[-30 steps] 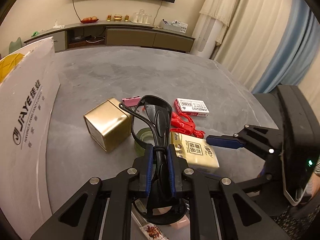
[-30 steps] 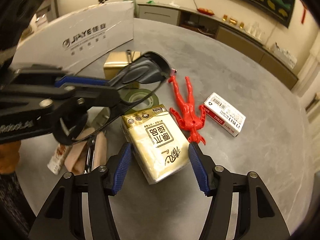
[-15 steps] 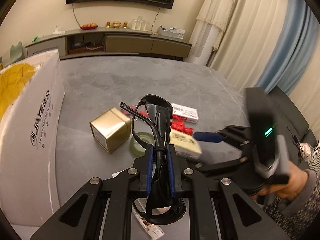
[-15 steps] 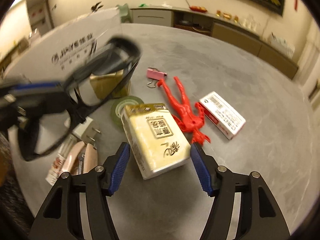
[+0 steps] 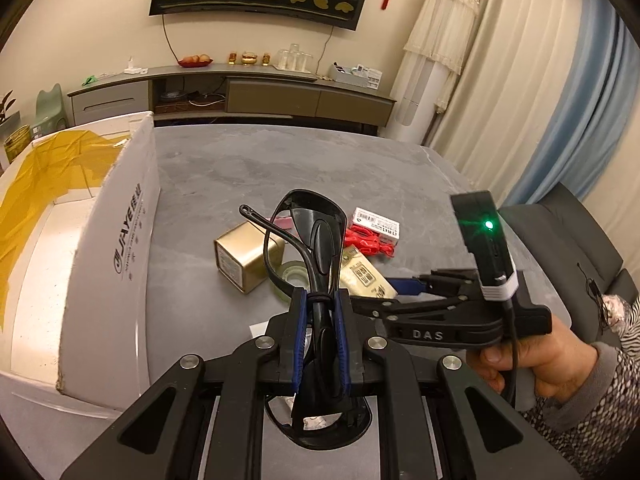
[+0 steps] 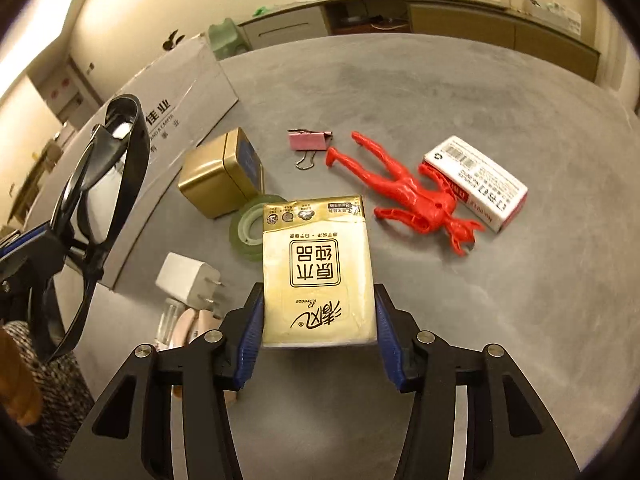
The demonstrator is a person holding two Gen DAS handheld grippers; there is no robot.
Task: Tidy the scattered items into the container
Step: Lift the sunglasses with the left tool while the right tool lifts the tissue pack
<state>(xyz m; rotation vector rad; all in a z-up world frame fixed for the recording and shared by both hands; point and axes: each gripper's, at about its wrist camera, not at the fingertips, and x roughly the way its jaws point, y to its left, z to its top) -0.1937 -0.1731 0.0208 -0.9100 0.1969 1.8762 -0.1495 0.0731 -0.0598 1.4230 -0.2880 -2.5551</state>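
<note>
Centrally, the left gripper [image 5: 320, 320] was closed on folded black sunglasses [image 5: 316, 240], held above the grey table [image 5: 280, 168] just right of the white cardboard box [image 5: 116, 248]. That box, the container, stood open at the table's left edge; yellow tape strips [image 5: 48, 168] lay across its flaps, and the visible part of its interior showed only bare white walls. The right gripper [image 6: 320, 320], held in a hand [image 5: 532, 356], had its blue pads pressed against both sides of a yellow tissue pack [image 6: 318, 272]. On the table lay a gold tin [image 6: 218, 178], a green tape roll [image 6: 246, 232] touching the tissue pack, a pink binder clip [image 6: 308, 140], a red figurine [image 6: 408, 196], a white-and-red carton [image 6: 476, 180] and a white plug adapter [image 6: 186, 276].
</note>
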